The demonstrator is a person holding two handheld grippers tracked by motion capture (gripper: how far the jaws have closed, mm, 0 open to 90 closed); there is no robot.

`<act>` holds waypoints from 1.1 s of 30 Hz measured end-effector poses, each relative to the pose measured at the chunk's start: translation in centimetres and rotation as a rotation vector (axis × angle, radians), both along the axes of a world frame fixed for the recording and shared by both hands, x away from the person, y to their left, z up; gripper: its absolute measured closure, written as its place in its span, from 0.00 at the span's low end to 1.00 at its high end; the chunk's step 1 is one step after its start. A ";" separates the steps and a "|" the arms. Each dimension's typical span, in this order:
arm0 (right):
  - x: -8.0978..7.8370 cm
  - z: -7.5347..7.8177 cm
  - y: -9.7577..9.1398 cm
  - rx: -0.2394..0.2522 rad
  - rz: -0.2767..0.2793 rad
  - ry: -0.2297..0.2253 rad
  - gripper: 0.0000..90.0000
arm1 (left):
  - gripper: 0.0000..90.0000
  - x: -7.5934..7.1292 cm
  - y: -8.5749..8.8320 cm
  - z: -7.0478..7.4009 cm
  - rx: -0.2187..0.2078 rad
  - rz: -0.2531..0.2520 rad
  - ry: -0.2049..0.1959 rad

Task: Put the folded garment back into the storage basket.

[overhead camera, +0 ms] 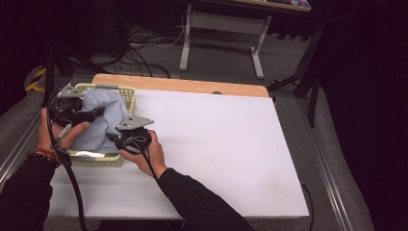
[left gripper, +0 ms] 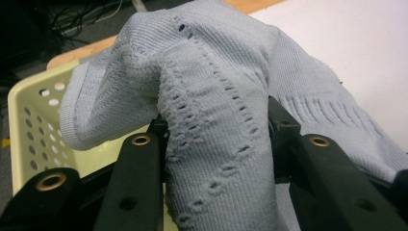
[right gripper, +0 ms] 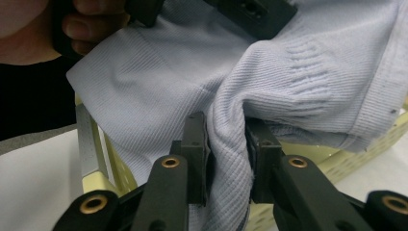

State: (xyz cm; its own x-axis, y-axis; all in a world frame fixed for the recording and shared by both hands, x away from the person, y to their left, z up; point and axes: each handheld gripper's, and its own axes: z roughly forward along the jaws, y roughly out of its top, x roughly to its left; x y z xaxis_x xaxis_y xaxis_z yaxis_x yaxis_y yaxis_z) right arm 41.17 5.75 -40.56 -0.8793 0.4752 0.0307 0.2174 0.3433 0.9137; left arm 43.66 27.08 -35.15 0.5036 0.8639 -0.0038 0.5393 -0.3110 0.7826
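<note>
Knitwear first: we have a pale blue knitted garment (overhead camera: 101,120) bunched over the yellow perforated basket (overhead camera: 127,94), which sits at the left end of the white worktop (overhead camera: 216,139), just in front of a bare wooden strip (overhead camera: 192,85) at the far edge.

We hold the left tool (overhead camera: 79,114) over the left side of the basket. In the left gripper view its black jaws stand on either side of a thick fold of the garment (left gripper: 216,125), the fabric filling the gap and touching both pads, so we read it as gripping the knit. The basket wall (left gripper: 33,125) with its round holes shows behind and to the left of that fold.

We hold the right tool (overhead camera: 126,137) at the basket's near right side. In the right gripper view its jaws pinch a narrower ridge of the same garment (right gripper: 226,144), with cloth bulging above and below the pads. The basket rim (right gripper: 337,159) lies below the hanging cloth, and our other hand (right gripper: 57,29) appears at the top left of that view, with the left tool's black body beside it against the fabric.

Most of the garment hangs between the two tools, above and partly inside the basket.
</note>
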 end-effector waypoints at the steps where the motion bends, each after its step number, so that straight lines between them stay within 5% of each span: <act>1: 0.0 -0.2 0.2 0.003 0.001 0.011 0.80 | 0.64 0.2 0.1 -0.2 0.003 0.001 0.007; 5: -0.3 -0.7 0.3 -0.002 0.004 0.026 0.74 | 0.61 0.8 0.5 -1.0 0.002 0.003 0.061; 12: -1.4 -0.8 -0.7 -0.017 0.009 -0.008 0.59 | 0.60 1.5 0.8 -1.9 0.023 0.020 0.084; 19: -2.9 0.4 -4.0 -0.005 -0.001 -0.068 0.53 | 0.38 1.9 1.1 -3.1 0.049 0.066 0.132; 22: -3.4 0.8 -6.0 0.000 -0.015 -0.085 0.51 | 0.33 2.0 1.1 -3.2 0.049 0.078 0.126; 29: -4.7 1.3 -10.4 -0.048 -0.046 -0.189 0.49 | 0.28 1.7 0.7 -2.0 0.034 0.120 0.016; 33: -5.3 1.2 -13.0 -0.067 -0.063 -0.210 0.48 | 0.54 1.4 0.3 -1.3 0.031 0.081 -0.061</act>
